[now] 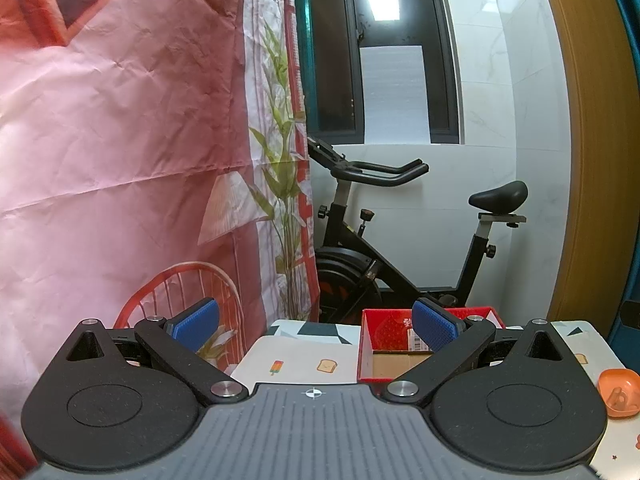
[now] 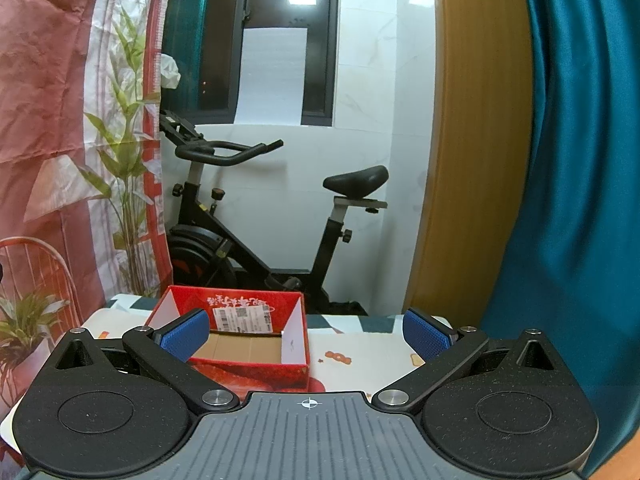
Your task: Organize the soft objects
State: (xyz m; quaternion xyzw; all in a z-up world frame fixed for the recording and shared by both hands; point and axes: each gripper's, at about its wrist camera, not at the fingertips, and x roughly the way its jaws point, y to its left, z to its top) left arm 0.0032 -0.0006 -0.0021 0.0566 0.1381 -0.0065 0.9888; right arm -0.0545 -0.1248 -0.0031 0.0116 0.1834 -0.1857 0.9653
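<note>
- Two grippers up, both empty: our left gripper (image 1: 316, 326) and right gripper (image 2: 306, 334) each have blue pads spread wide, nothing between them.
- Only container in sight is the red box (image 2: 256, 344), open top, cardboard floor bare, sitting on the table (image 2: 360, 364) toward its far edge.
- From the right wrist view the box lies ahead and slightly left of the fingers, close in; its long axis runs left-right across our view.
- From the left wrist view the box is ahead and to the right, partly hidden behind the right-hand pad (image 1: 434, 326).
- We judge the right gripper the nearer one for any drop into the box.
- No soft object is visible in either view; where they lie we cannot tell.
- Orange plastic piece (image 1: 618, 392) sits at the table's right edge.
- Exercise bike (image 2: 256, 216) behind the table, not relevant.
</note>
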